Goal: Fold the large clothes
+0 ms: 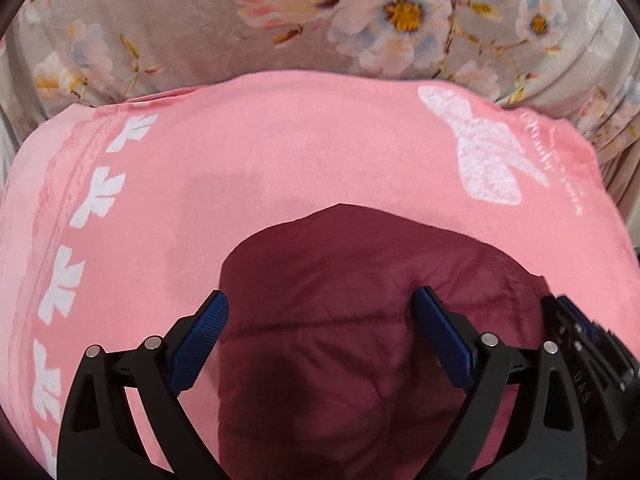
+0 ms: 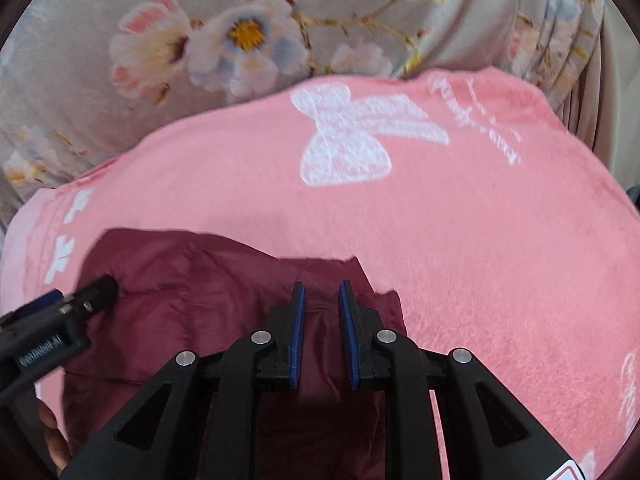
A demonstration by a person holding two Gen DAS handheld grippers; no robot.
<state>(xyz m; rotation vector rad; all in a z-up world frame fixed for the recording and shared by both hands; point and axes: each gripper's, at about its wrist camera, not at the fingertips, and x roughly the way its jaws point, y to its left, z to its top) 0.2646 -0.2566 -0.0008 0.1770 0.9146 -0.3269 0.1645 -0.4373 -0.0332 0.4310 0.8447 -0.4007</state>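
A dark maroon quilted garment [image 1: 352, 320] lies on a pink blanket [image 1: 280, 152]. My left gripper [image 1: 320, 304] is wide open just above the garment, one finger near its left edge. In the right wrist view the same garment [image 2: 208, 308] lies low and left. My right gripper [image 2: 322, 292] hovers over the garment's right part with its jaws a narrow gap apart, holding nothing that I can see. The left gripper shows at the left edge of the right wrist view [image 2: 96, 292]; the right gripper shows at the right edge of the left wrist view [image 1: 576, 320].
The pink blanket [image 2: 480, 240] has white bow prints [image 2: 352, 136] and a row of white motifs along its left border [image 1: 96, 196]. Beyond it lies a grey floral bedspread [image 1: 280, 20], also seen in the right wrist view [image 2: 200, 40].
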